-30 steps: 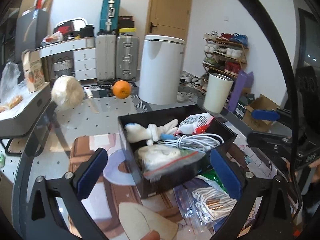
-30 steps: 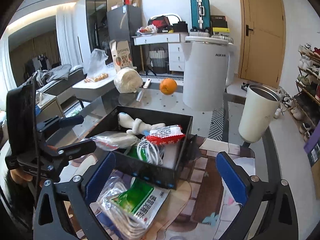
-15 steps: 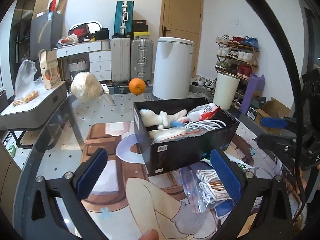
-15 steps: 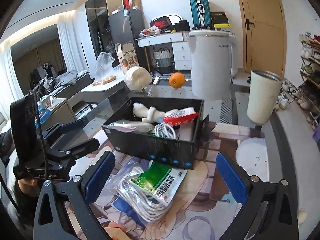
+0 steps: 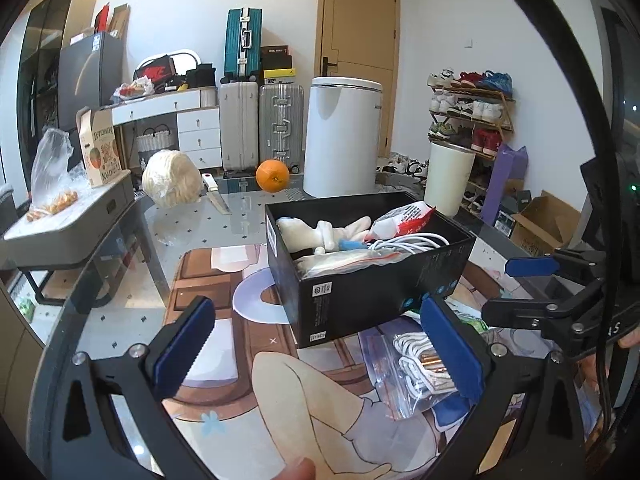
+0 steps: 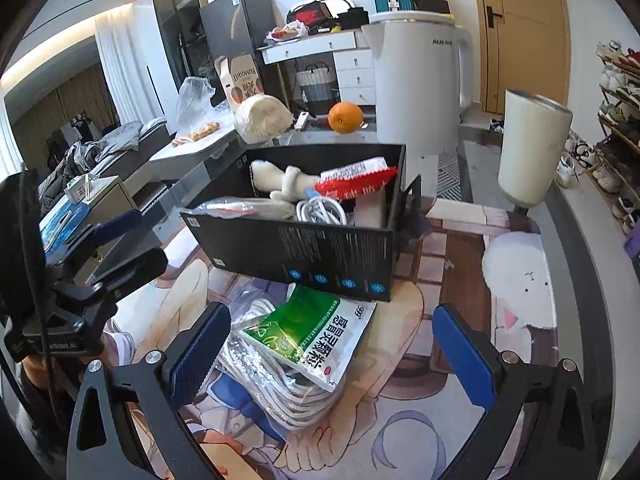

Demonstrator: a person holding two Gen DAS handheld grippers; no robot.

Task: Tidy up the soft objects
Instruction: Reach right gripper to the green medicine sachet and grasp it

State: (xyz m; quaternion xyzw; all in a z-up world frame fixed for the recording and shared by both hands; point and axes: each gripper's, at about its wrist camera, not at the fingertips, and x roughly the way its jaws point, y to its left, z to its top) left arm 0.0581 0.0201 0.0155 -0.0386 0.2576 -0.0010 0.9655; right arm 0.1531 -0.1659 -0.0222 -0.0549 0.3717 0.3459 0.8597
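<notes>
A black box (image 5: 376, 296) (image 6: 304, 252) stands on the printed mat and holds a white plush toy (image 5: 320, 232) (image 6: 276, 180), a red and white packet (image 5: 404, 220) (image 6: 356, 184), a coiled white cable (image 5: 412, 242) (image 6: 320, 210) and a zip bag (image 5: 344, 260). In front of it lie a green medicine packet (image 6: 308, 332) and a clear bag of white cord (image 5: 420, 368) (image 6: 280, 384). My left gripper (image 5: 316, 356) is open and empty, near the box's corner. My right gripper (image 6: 332, 352) is open and empty, over the green packet.
On the glass table behind the box are an orange (image 5: 272, 175) (image 6: 345, 117), a wrapped white bundle (image 5: 172, 184), a knife (image 5: 216, 196), a large white appliance (image 5: 340, 136) and a cream tumbler (image 6: 532, 148). A shoe rack (image 5: 468, 112) stands at the right.
Both grippers have drawn back and lower from the box, so it now shows more from the side. The green packet and cord bag came fully into view. Both stayed open.
</notes>
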